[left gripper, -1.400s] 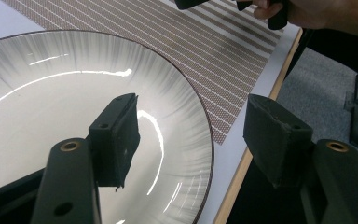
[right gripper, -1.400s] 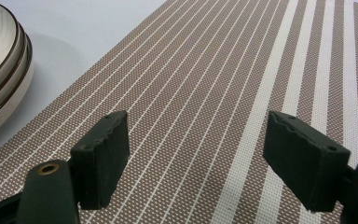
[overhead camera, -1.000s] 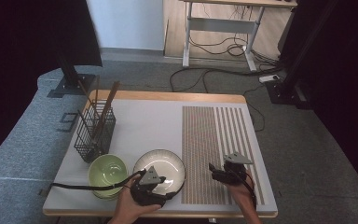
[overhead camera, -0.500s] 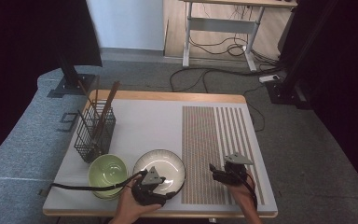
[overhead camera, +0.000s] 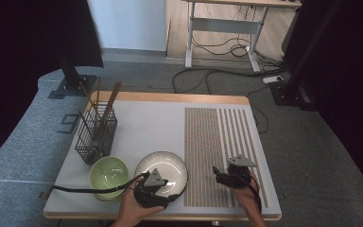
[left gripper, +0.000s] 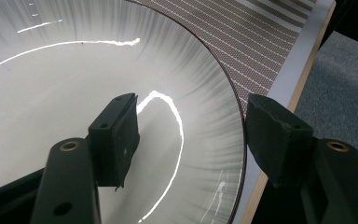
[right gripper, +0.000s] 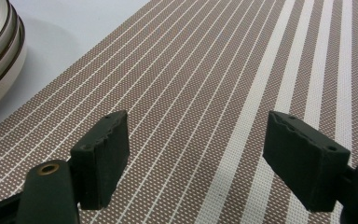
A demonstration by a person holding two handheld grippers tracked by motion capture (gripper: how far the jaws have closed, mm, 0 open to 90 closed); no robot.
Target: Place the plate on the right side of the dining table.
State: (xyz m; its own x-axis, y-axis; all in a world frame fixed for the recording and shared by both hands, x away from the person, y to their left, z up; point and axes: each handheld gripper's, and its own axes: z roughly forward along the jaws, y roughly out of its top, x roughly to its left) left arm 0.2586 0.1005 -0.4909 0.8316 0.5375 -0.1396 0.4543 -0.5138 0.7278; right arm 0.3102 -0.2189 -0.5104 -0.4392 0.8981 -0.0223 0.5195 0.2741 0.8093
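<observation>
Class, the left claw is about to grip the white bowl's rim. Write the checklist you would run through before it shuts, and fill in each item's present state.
1. Left claw open: ok.
2. White bowl rim between its jaws, one jaw inside, one outside: ok.
3. Jaws touching the rim yet: cannot tell.
4. Green bowl apart from the white bowl: cannot tell, they sit very close.
5. Right claw open over the striped mat, away from the bowls: ok.
6. Wire basket stands well behind the bowls: ok.

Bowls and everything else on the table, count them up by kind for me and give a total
White bowl: 1 showing from above, though the right gripper view hints at a stack
Green bowl: 1
Wire basket holding sticks: 1
Striped placemat: 1
Total: 4
</observation>
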